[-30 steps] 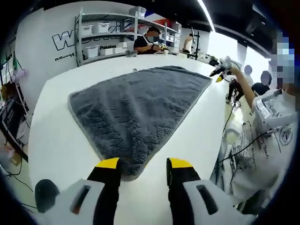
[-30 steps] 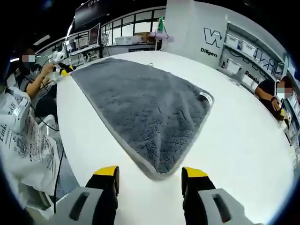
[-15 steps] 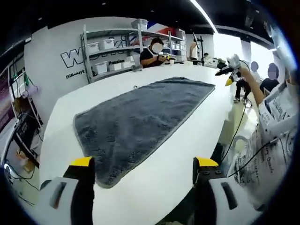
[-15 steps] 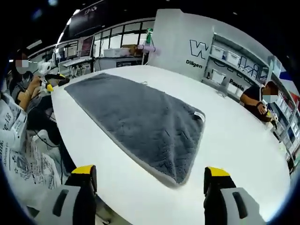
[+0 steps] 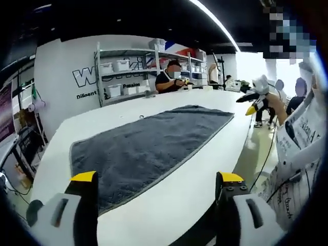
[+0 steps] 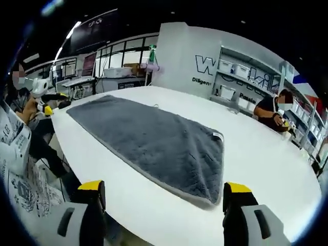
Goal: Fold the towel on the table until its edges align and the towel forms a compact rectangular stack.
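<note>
A dark grey towel (image 5: 148, 146) with a lighter hem lies flat and unfolded on the white table (image 5: 169, 197). In the right gripper view the towel (image 6: 154, 141) has a small white label on its far right edge. My left gripper (image 5: 156, 179) is open, its yellow-tipped jaws wide apart, held back from the towel's near corner. My right gripper (image 6: 164, 187) is open too, hovering short of the towel's other near corner with nothing between its jaws. The right gripper (image 5: 253, 102) also appears far off in the left gripper view, and the left gripper (image 6: 43, 100) at the left of the right gripper view.
A person in a printed white shirt (image 5: 300, 154) stands at the table's edge, holding the grippers. Another person (image 5: 171, 79) sits at the table's far side. Shelves with bins (image 5: 123, 72) line the back wall. Bare table surrounds the towel.
Both grippers have opened wider and drawn back and lower from the towel's corners, so both views now look flatter across the table. The towel has not moved.
</note>
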Motion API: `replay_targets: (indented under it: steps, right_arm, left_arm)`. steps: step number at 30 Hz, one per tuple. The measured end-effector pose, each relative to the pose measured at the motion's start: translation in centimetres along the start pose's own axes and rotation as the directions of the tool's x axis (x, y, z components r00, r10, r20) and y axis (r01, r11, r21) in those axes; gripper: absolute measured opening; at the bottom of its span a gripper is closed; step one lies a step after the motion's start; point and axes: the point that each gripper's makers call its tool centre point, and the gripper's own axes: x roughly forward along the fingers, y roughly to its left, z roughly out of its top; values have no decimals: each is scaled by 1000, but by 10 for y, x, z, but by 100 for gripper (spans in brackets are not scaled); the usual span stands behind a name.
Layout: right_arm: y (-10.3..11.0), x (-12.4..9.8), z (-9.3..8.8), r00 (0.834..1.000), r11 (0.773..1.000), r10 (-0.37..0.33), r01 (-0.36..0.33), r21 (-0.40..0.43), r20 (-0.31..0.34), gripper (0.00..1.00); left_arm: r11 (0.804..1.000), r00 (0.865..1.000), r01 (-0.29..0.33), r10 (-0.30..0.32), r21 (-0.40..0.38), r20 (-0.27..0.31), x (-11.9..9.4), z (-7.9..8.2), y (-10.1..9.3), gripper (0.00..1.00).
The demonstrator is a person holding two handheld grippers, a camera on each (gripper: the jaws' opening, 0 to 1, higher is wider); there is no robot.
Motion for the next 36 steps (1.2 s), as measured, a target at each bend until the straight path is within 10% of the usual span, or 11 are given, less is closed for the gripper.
replay_targets:
  steps: [8, 23, 36]
  right_arm:
    - [6, 1, -6, 999, 999, -24, 23, -37, -39, 99]
    - [-29, 24, 2, 998, 1000, 0, -2, -25, -63, 99]
    - [-66, 70, 66, 994, 986, 89, -96, -136, -61, 96]
  left_arm:
    - [991, 999, -28, 25, -133, -29, 8, -25, 18, 99]
    - [989, 997, -67, 62, -135, -44, 3, -11, 53, 97]
    - [999, 999, 13, -15, -53, -52, 17, 29, 124, 90]
